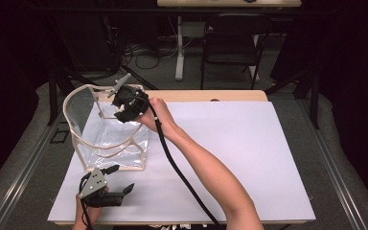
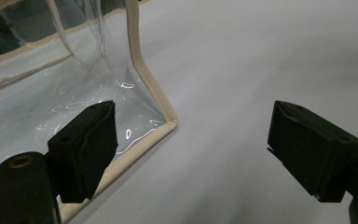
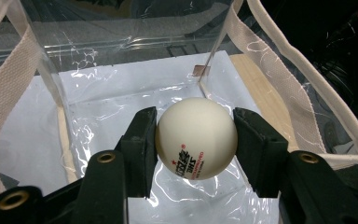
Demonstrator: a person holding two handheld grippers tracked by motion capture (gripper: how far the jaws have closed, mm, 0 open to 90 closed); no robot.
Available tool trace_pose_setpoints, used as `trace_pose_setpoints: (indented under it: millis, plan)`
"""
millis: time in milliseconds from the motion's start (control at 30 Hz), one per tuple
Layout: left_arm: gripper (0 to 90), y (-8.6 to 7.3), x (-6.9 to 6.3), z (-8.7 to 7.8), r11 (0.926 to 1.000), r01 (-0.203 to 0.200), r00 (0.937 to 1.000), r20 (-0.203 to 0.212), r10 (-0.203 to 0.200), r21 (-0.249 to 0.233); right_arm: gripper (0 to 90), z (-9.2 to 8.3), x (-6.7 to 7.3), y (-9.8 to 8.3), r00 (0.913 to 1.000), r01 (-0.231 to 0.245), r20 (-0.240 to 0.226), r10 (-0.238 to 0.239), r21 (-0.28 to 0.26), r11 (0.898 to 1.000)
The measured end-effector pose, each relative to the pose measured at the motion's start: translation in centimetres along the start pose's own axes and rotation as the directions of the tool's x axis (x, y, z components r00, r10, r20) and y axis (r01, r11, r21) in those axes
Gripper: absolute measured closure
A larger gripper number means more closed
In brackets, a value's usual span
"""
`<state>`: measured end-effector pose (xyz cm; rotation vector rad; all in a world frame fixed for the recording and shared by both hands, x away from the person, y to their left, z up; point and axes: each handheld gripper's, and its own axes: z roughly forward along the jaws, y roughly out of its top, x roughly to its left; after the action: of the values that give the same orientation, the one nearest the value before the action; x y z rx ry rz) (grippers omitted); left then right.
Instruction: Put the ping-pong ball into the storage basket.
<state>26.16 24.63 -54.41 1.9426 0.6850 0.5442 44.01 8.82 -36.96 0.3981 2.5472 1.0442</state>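
Holding a white table tennis ball (image 3: 196, 138) between its two black jaws, the right gripper (image 3: 196, 140) hangs over the open mouth of a clear plastic tote bag (image 1: 106, 133) with beige webbing trim. The pads press on opposite sides of the ball, so the jaws are closed on it about its widest part, printed marking facing the camera. Such a ball should be very light, hard and smooth; it would likely slip or pop out under an off-centre squeeze, and bounce if let go from high up, so a grip across the middle looks like the safe one. The bag seems soft and floppy, standing on the white table cover (image 1: 249, 153) near the far left corner.

Reaching in from the lower right of the high view, the right forearm (image 1: 211, 175) stretches diagonally, wrist bent so the gripper tilts down into the bag. The left gripper (image 2: 191, 149) rests low by the bag's near bottom corner (image 2: 170, 125), jaws wide apart and gripping nothing.
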Motion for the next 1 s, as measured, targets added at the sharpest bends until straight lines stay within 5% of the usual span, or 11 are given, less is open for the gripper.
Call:
trace_pose_setpoints:
  millis: [1000]
  plan:
    - [16.1,0.0,0.0,0.0,1.0000,-0.001,1.0000,0.000,0.001,-0.001,51.1,1.4,-0.2,0.1,0.9998,-0.004,-0.020,0.006,0.058,0.998]
